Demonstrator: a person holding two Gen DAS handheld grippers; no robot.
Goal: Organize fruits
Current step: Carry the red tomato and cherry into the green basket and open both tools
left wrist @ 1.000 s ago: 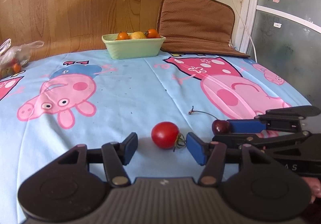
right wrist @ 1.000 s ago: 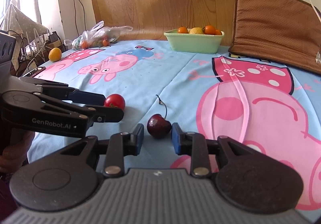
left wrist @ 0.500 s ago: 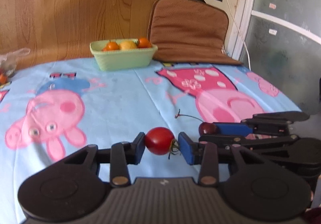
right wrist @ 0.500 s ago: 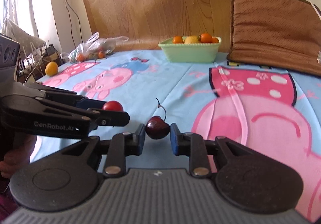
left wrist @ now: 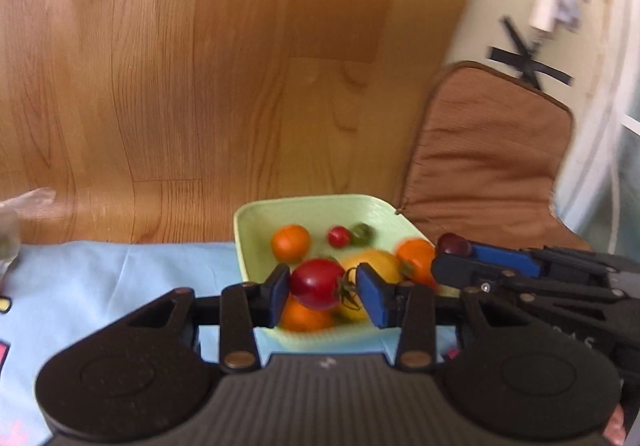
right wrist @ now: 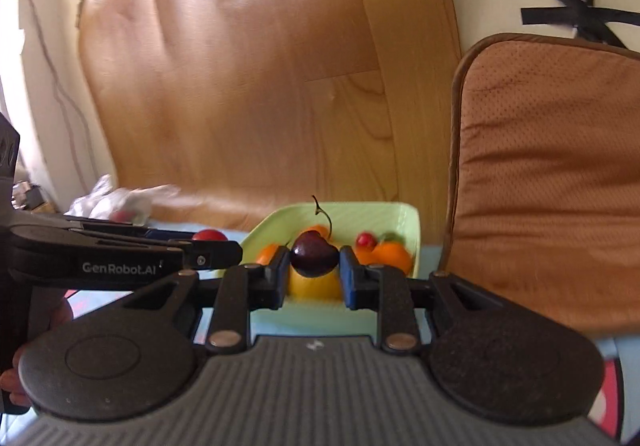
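Left wrist view: your left gripper [left wrist: 323, 292] was clenched on the tomato [left wrist: 316, 283], fingers [left wrist: 279, 291] pressing its sides, held just above the near rim of the green bowl [left wrist: 256, 218]. The tomato is likely soft and thin-skinned; grip across its widest part, lightly. The bowl held orange, yellow, small red and green fruits.

Right wrist view: your right gripper [right wrist: 314, 277] was clenched on the cherry [right wrist: 313, 254], stem upright, held before the bowl [right wrist: 414, 222]. The cherry is probably light, slick and easily bruised; hold the body, not the stem. The bowl sat on the bench [right wrist: 332, 322] beside a brown cushion [right wrist: 552, 174].
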